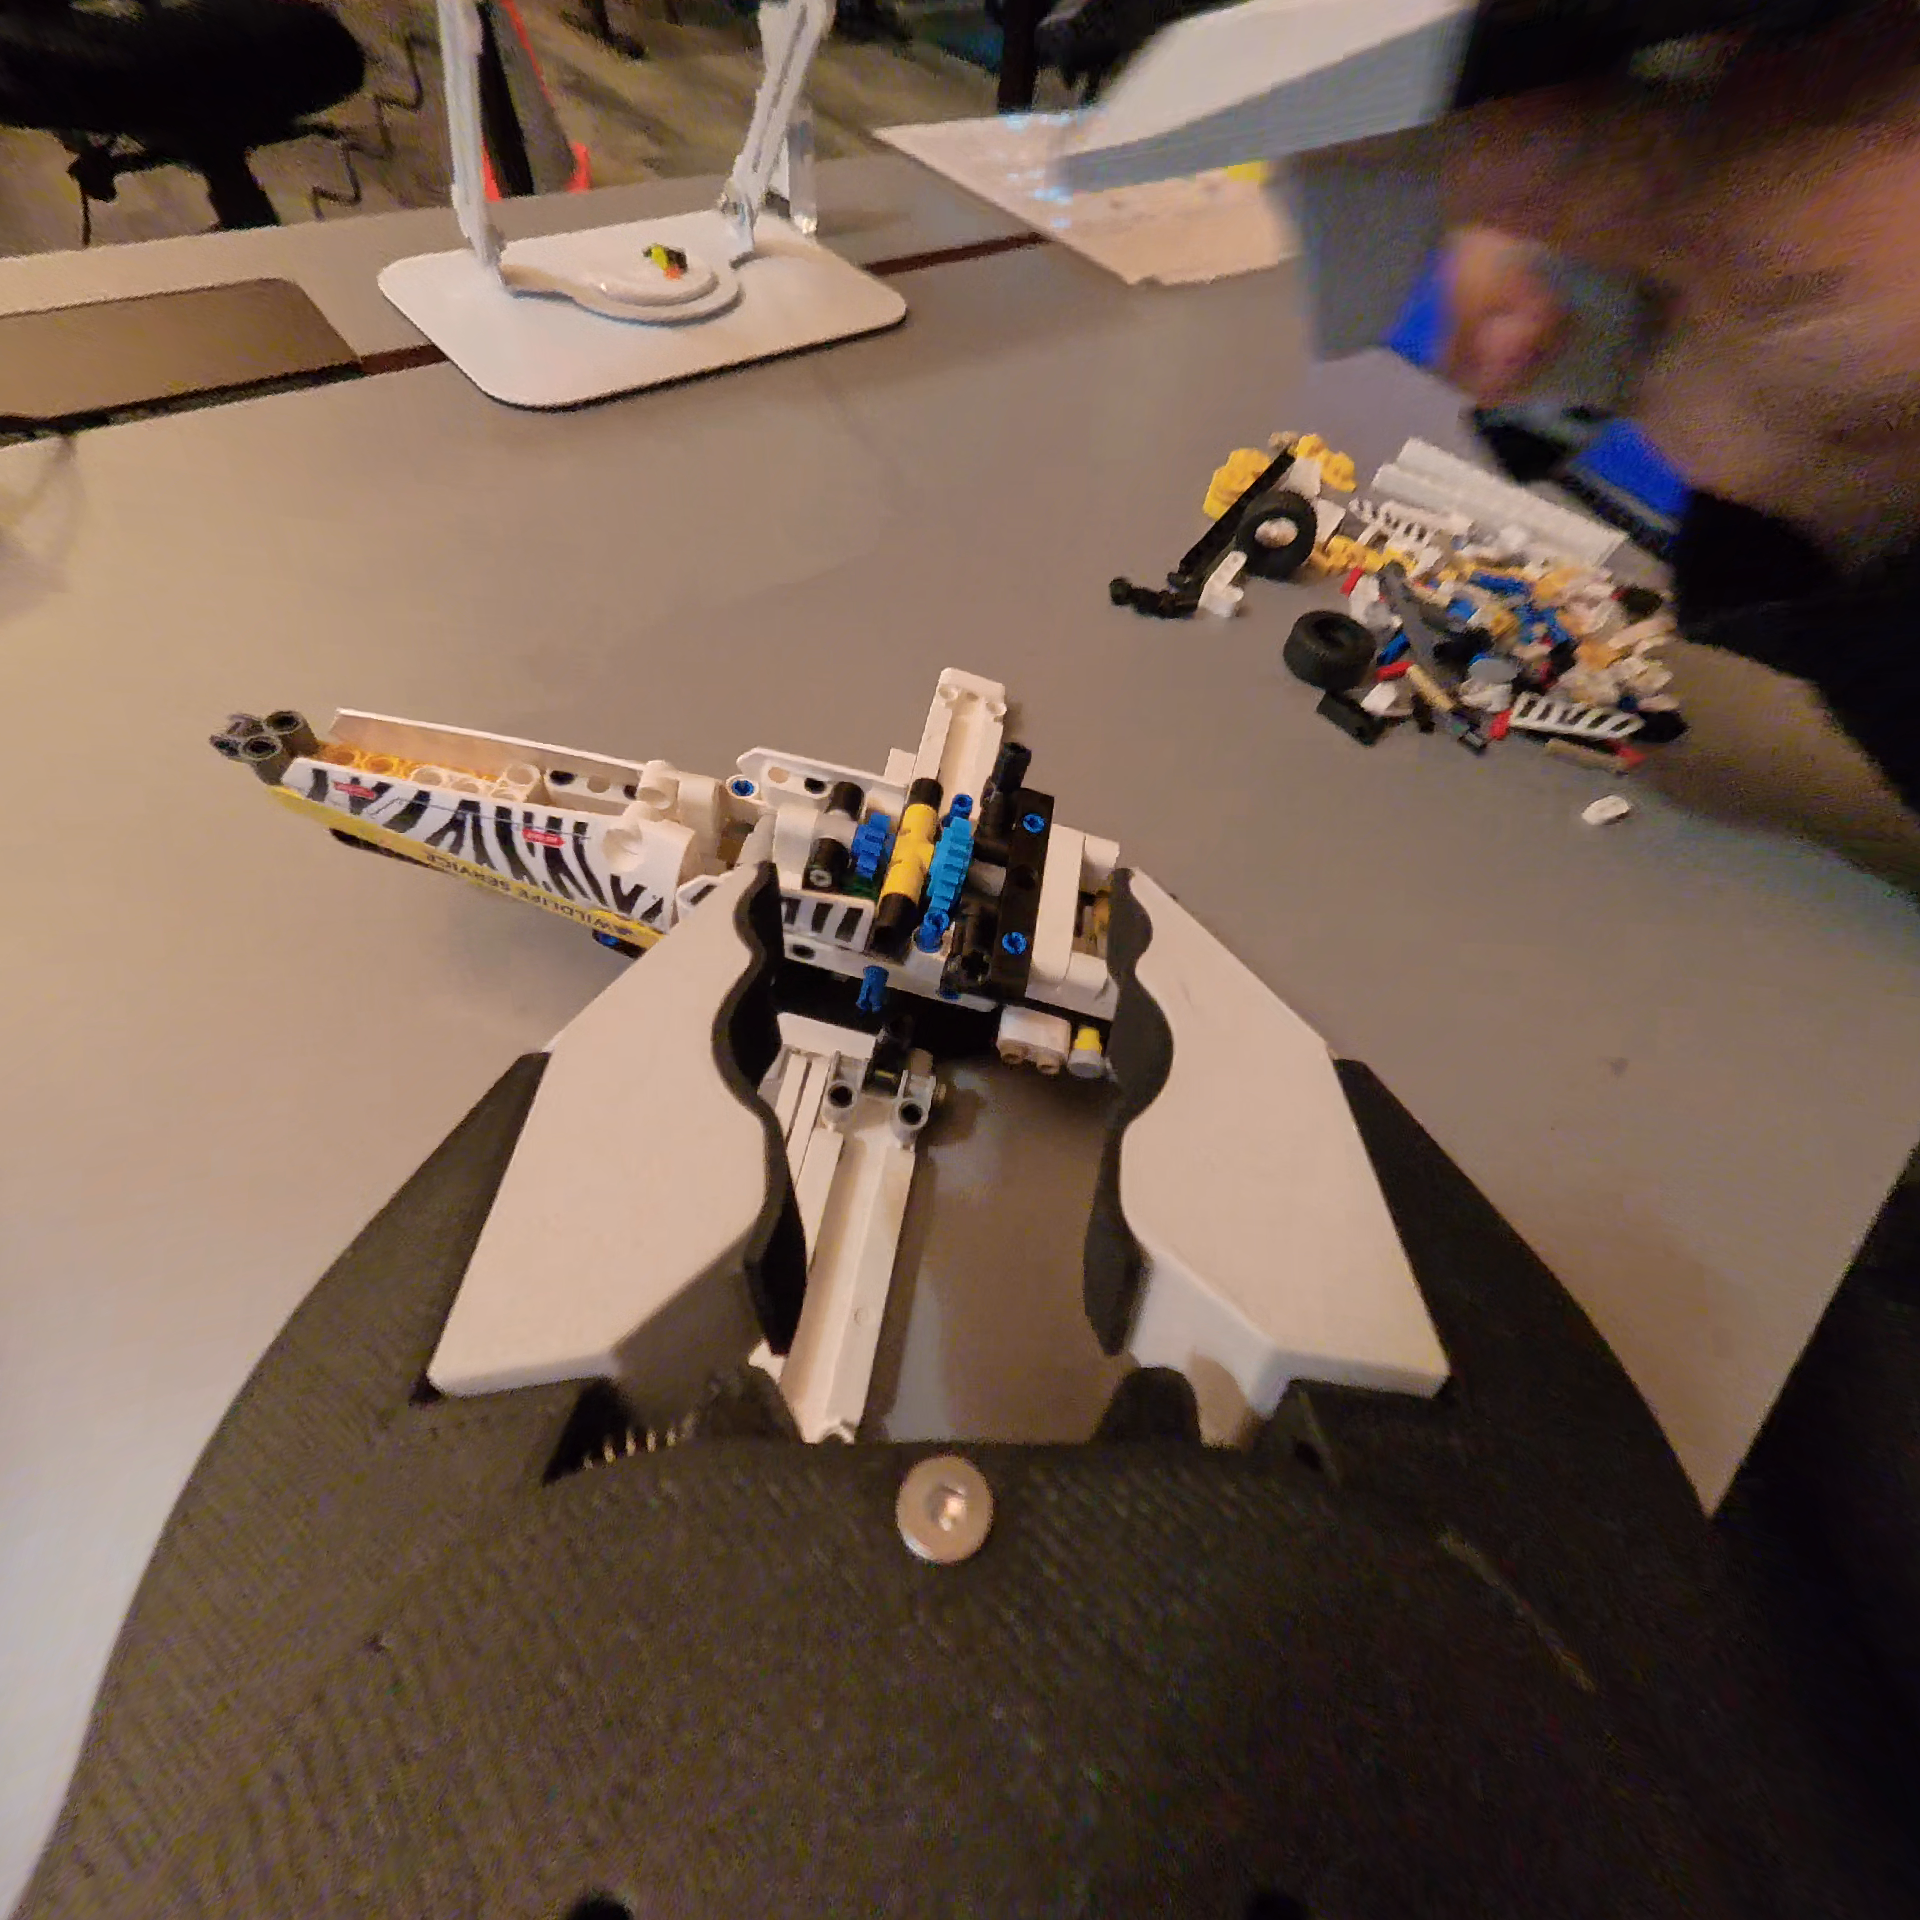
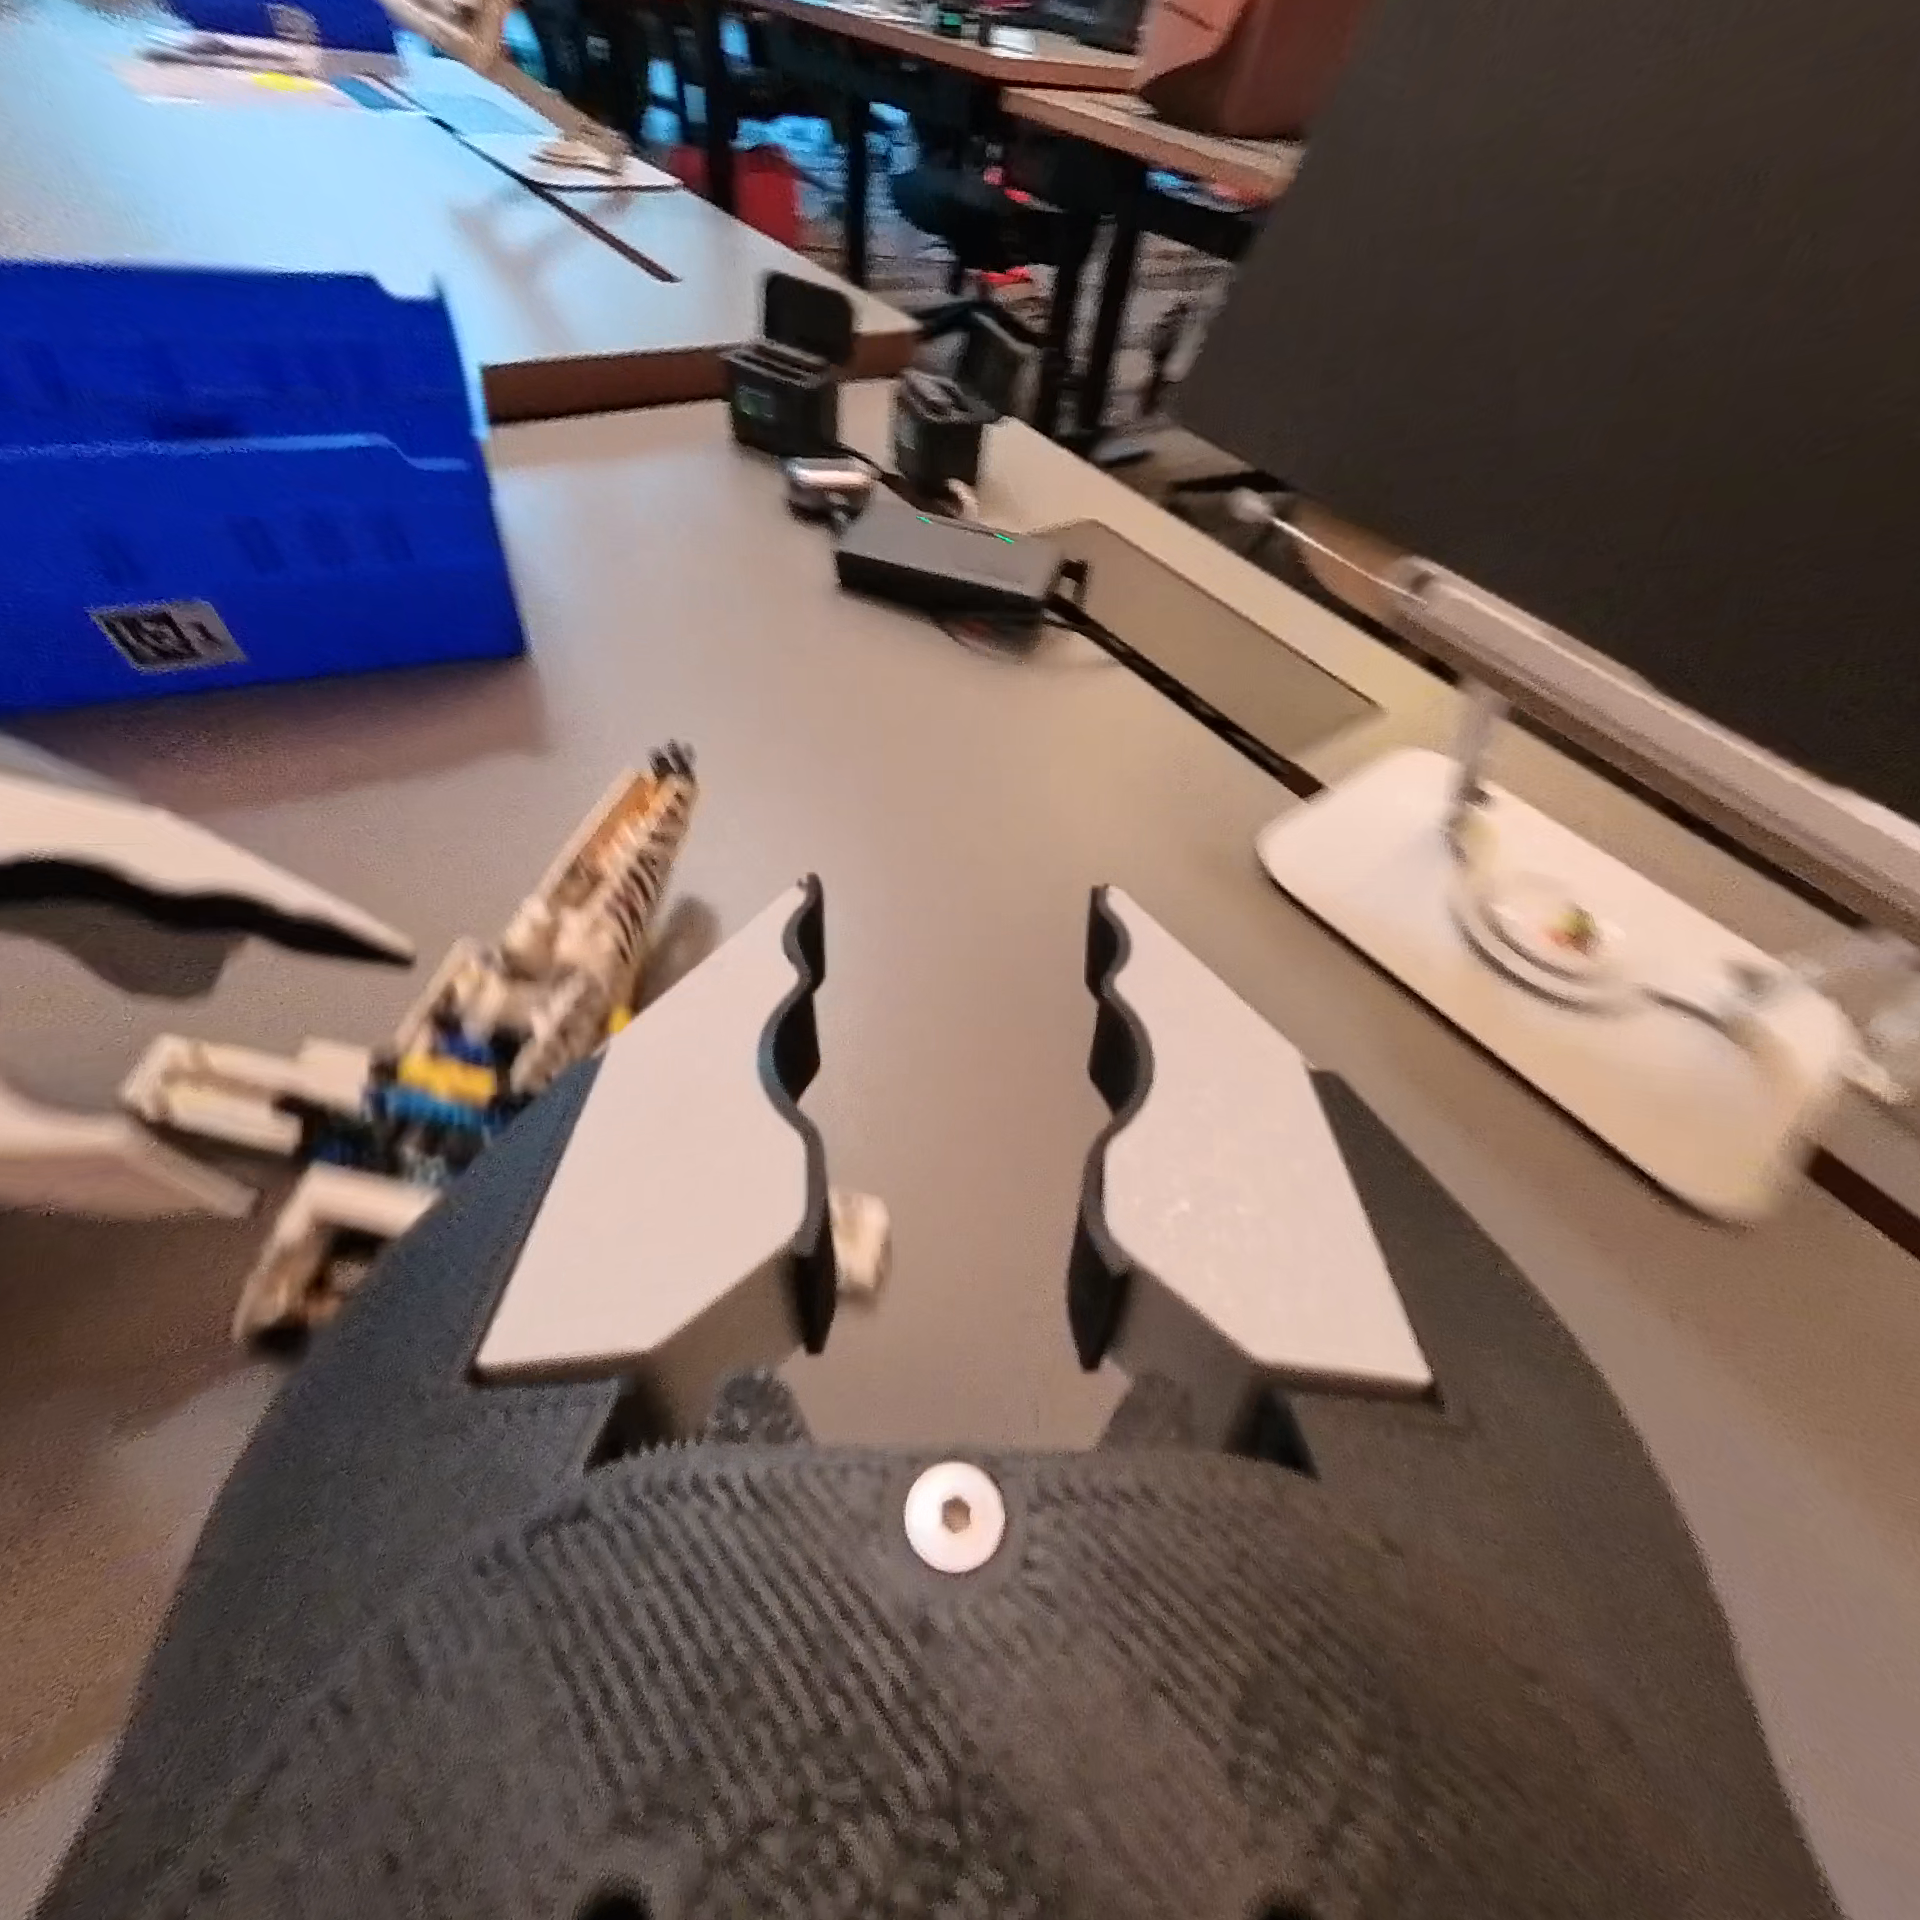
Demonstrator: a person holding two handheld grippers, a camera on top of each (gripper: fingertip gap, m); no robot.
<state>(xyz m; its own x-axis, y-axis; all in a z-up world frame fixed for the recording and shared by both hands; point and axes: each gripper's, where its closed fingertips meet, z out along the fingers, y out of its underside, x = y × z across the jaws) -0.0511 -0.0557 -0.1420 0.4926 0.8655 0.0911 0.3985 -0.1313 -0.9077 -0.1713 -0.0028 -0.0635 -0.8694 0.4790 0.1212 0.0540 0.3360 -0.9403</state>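
1. Left wrist view: the left gripper (image 1: 940,914) is clamping the toy-brick model (image 1: 914,883), a zebra-striped white build with blue gears; both fingers (image 1: 644,1091) are pressing its sides at the gear block.
2. The model's striped tail is reaching out to the left over the grey surface (image 1: 520,582).
3. A pile of loose bricks (image 1: 1455,613) is lying well apart to the right.
4. A white stand (image 1: 644,301) is sitting beyond.
5. Right wrist view: the right gripper (image 2: 954,914) is hovering just beside the model with fingers (image 2: 675,1122) wide and nothing between them; a blue bin (image 2: 239,468) is standing behind.
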